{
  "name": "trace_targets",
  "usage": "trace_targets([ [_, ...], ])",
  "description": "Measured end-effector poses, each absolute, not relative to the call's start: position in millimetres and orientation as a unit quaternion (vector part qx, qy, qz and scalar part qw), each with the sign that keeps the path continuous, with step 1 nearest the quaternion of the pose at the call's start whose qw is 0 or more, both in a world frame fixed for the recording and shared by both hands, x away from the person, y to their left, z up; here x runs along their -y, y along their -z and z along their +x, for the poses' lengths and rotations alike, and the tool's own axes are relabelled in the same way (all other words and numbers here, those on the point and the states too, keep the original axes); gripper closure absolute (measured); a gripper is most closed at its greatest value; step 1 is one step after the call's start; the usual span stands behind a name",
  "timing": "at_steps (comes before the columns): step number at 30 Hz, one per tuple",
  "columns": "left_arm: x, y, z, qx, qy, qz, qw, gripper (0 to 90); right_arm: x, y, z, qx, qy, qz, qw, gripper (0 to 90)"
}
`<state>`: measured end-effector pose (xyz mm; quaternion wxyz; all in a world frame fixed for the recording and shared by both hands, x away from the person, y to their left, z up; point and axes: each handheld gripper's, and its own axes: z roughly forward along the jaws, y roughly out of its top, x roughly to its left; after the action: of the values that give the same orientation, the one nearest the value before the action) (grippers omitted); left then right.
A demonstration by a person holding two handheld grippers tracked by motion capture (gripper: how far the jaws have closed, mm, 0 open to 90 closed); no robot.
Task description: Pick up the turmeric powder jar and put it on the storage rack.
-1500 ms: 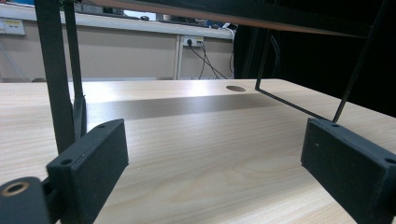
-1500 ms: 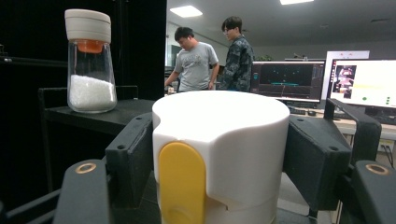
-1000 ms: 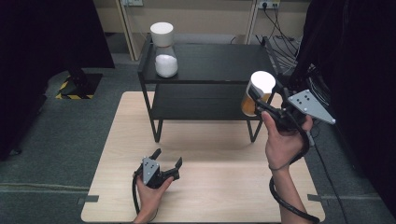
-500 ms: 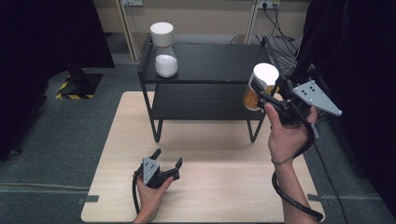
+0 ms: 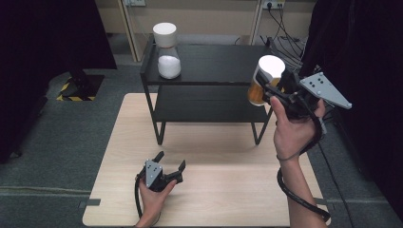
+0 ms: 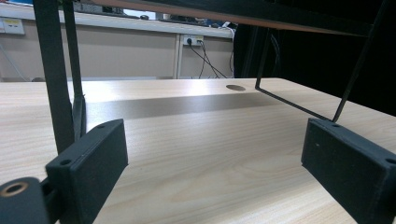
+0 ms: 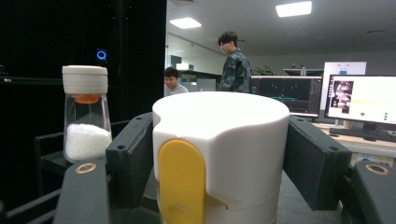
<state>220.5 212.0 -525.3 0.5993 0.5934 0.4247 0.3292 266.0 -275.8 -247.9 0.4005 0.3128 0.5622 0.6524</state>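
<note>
Grey carpet surrounds the pale wooden table, which fills the lower middle of my high view, with a black two-tier shelf standing on its far half. At the upper left of that shelf's top tier I see a clear jar of white grains with a white cap, upright near the left edge.

Low and left of centre, my left gripper rests on the table in the hand, jaws spread wide with nothing between them. My left gripper view confirms it: its two black pads stand far apart over bare wood, facing the shelf's legs.

Toward the right of the high view, my right gripper is held up in the air at the shelf's right end, level with the top tier. Its jaws are clamped on the orange jar, which has a white cap and leans slightly. In the right gripper view the cap fills the middle, a yellow tab on its front, with a pad pressed against each side. The grain jar sits at the left of that frame, well apart.
</note>
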Motion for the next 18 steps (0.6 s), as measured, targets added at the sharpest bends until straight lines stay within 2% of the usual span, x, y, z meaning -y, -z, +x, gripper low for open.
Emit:
trace_targets([
  [18,-212.3,525.1,220.9,-0.426,-0.327,0.593,0.600,6.4,271.0,227.0,273.7,-0.556,-0.655,0.314,0.405,31.0],
])
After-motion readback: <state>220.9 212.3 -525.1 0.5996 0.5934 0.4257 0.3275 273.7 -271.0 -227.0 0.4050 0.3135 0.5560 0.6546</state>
